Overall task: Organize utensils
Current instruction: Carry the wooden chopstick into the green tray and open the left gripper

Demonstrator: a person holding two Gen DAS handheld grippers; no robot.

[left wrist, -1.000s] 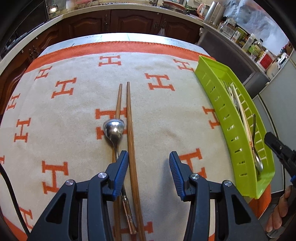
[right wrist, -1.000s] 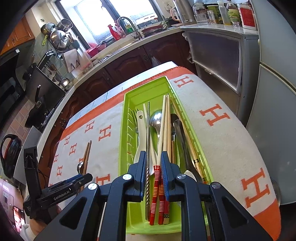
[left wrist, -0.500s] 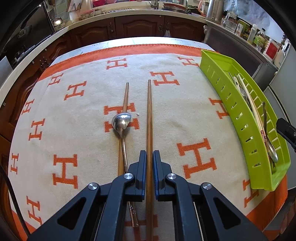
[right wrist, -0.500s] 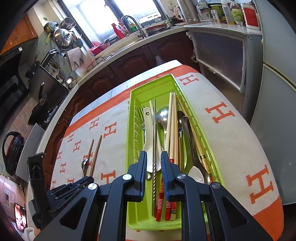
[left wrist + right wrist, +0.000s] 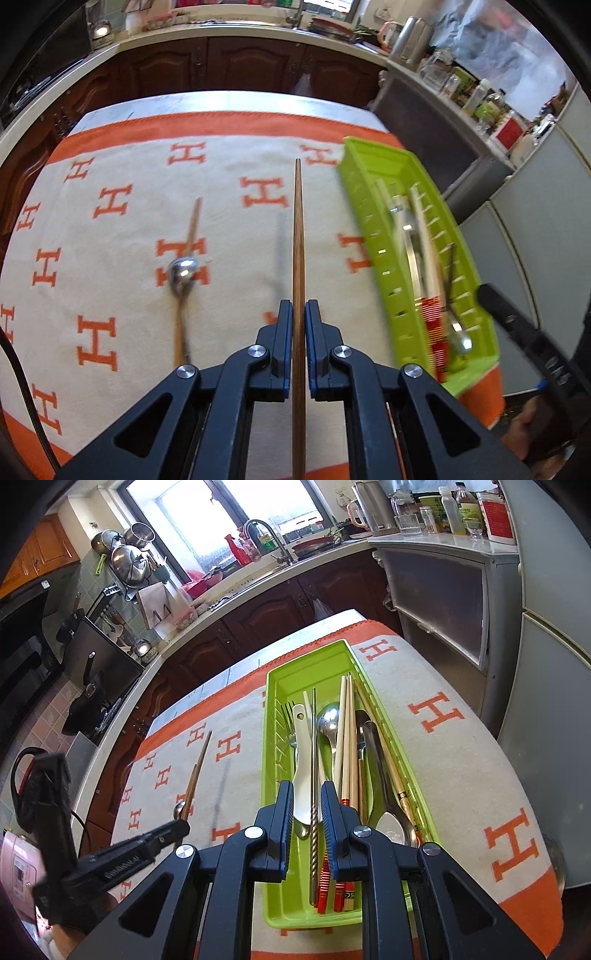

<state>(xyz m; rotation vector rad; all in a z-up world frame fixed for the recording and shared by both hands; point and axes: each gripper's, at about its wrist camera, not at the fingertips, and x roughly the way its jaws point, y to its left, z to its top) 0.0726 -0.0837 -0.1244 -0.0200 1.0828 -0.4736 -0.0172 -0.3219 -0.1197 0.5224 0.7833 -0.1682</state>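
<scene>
left wrist view: our left gripper [image 5: 299, 314] tilts down over the desk [image 5: 221, 221], its fingers clenched on a brown chopstick [image 5: 297, 236] held above the cloth, long axis pointing straight away from us. right wrist view: our right gripper [image 5: 307, 805] hovers angled down over the green tray [image 5: 275, 738], fingers nearly together, grasping nothing.

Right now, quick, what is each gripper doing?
Left gripper: closed on one brown chopstick, lifted off the cloth.
Right gripper: fingers nearly closed, holding nothing, above the green tray.
</scene>
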